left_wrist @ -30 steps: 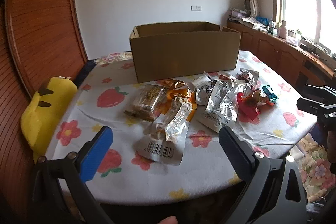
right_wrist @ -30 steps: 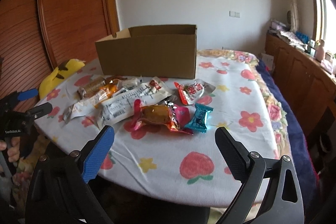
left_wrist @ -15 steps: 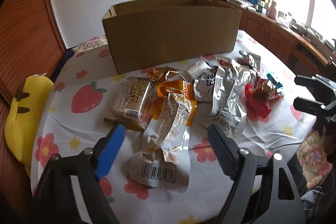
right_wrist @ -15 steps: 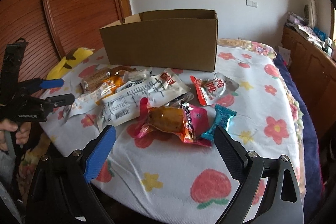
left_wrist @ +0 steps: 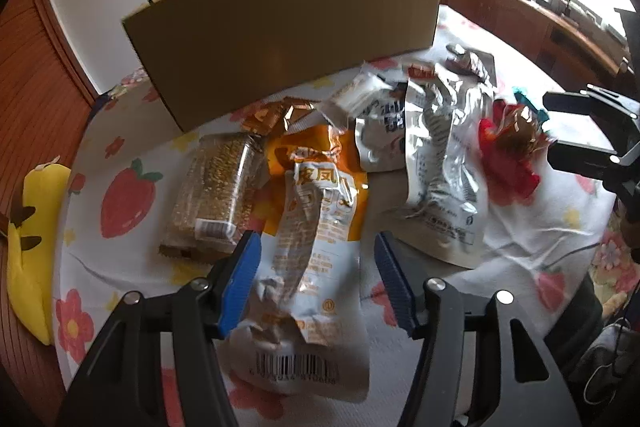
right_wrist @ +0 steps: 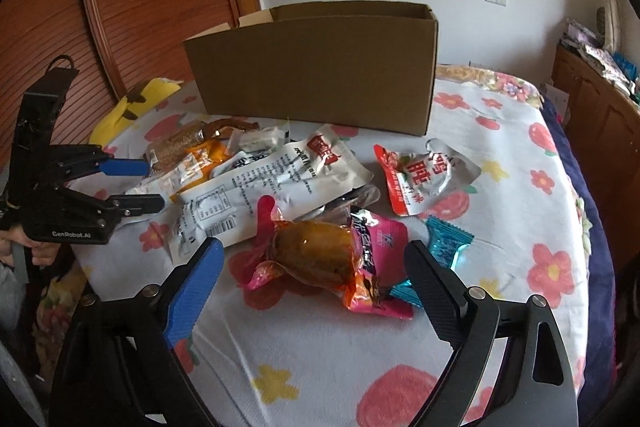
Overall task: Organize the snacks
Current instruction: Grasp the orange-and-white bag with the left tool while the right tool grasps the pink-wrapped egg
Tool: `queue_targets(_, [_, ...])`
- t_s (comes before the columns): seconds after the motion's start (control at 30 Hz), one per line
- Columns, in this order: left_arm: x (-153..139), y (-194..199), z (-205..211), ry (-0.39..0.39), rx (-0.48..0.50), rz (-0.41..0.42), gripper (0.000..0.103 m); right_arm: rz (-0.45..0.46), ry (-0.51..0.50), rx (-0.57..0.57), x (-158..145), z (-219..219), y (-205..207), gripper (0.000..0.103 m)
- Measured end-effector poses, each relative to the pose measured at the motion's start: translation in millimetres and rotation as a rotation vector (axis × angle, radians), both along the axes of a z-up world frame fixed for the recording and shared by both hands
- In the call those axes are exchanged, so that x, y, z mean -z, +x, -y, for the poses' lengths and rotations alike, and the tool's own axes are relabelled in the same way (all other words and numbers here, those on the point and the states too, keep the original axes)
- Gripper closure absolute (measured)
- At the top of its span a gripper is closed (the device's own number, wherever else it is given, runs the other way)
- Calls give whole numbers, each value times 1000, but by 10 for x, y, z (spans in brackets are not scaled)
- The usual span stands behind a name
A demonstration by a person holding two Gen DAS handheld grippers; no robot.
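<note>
Several snack packs lie in front of an open cardboard box (left_wrist: 288,39) on a table with a flowered cloth (right_wrist: 520,187). My left gripper (left_wrist: 316,271) is open, its fingers on either side of a white and orange pouch (left_wrist: 316,251). A cereal bar pack (left_wrist: 216,191) lies to its left, a long silver pouch (left_wrist: 444,163) to its right. My right gripper (right_wrist: 312,287) is open just in front of a pink and orange pack (right_wrist: 332,259). A teal candy (right_wrist: 444,247) and a red and silver pouch (right_wrist: 420,179) lie to its right.
A yellow plush toy (left_wrist: 28,227) lies at the table's left edge. A wood panel wall (right_wrist: 132,7) stands at the left. A wooden counter with clutter (left_wrist: 540,7) runs under the window at the right. The box (right_wrist: 320,79) stands at the back.
Both grippers have moved forward and down toward the snacks. The left gripper's fingers now flank the white and orange pouch and have narrowed. The right gripper is closer to the pink pack.
</note>
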State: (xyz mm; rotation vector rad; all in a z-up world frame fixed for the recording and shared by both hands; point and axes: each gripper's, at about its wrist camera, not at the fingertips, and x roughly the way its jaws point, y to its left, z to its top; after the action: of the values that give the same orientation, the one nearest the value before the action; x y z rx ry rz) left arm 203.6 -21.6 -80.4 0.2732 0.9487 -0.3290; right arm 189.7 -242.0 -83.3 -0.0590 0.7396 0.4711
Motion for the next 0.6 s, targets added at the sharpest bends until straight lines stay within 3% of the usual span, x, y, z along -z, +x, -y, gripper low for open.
queue_targets(0.1, [37,58,4,10,4,-1,34,-12,-8,-9,53,-33,49,10])
queue_targets(0.23, [63,165,-57,-32,1,-30,26,-19,-18,-16,91,-62,101,10])
queue_targets(0.4, [90,248,-113,-81,-13,-44,26,-30,-19,-28,127,-95,157,10])
queue_targets(0.5, [99,207,-111,-95,4,-31,32,-43,-21,-37,167,-111,192,10])
queue_targets(0.6, [80,137,-98,-93,40,-15,51,-52,-25,-49,172,-131,215,10])
